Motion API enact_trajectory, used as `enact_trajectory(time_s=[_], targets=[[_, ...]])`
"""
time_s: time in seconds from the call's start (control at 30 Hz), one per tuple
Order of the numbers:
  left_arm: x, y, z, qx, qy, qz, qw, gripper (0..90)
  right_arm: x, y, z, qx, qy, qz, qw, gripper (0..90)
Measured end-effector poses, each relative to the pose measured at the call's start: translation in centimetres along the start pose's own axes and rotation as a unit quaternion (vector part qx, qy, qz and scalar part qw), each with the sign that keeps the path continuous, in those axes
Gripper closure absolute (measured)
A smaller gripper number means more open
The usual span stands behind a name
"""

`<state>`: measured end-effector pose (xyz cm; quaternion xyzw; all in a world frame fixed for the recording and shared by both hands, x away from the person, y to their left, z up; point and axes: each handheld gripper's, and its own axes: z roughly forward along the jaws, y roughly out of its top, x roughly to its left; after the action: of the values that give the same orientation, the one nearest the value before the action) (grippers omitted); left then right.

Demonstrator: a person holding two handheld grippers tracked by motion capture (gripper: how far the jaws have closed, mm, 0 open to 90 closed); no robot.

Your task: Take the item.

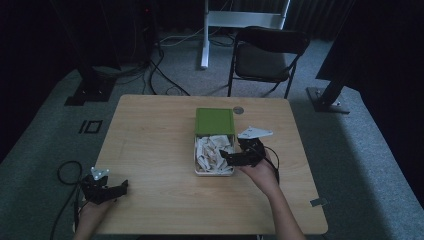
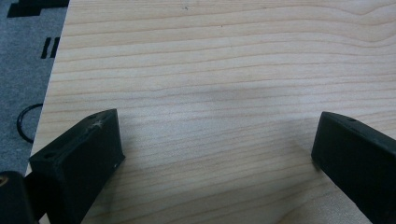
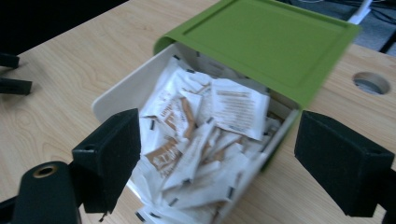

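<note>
The sachets [image 3: 196, 140] lie heaped in the white box [image 3: 114, 95] directly ahead of my right claw [image 3: 217, 154], whose jaws stand wide apart and empty, one over the pile and one outside the box's near wall. I hold it that way, I judge, to drop onto a packet. The green lid [image 3: 261, 42] is slid back over the far half, so only the near packets are reachable; the wall beneath me could catch a jaw. My left claw [image 2: 215, 149] rests open over bare table [image 2: 210, 60], well clear.
</note>
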<state>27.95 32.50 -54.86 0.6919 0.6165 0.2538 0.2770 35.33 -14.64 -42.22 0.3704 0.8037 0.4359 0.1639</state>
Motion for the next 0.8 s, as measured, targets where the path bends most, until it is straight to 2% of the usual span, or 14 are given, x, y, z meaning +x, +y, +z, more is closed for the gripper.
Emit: enact_trajectory(time_s=[0.4,0.5,0.8], targets=[[0.0,0.0,0.0,0.000,0.000,0.000,1.0000,2.6,2.2,0.3,2.7,0.022,0.020,-0.005,0.9996,15.5],[0.0,0.0,0.0,0.001,0.000,0.002,1.0000,2.6,2.7,-0.1,3.1,0.026,0.023,-0.009,0.9994,19.8],[0.0,0.0,0.0,0.001,0.000,0.001,1.0000,2.6,3.6,-2.0,3.9,0.046,0.030,-0.014,0.9984,23.6]])
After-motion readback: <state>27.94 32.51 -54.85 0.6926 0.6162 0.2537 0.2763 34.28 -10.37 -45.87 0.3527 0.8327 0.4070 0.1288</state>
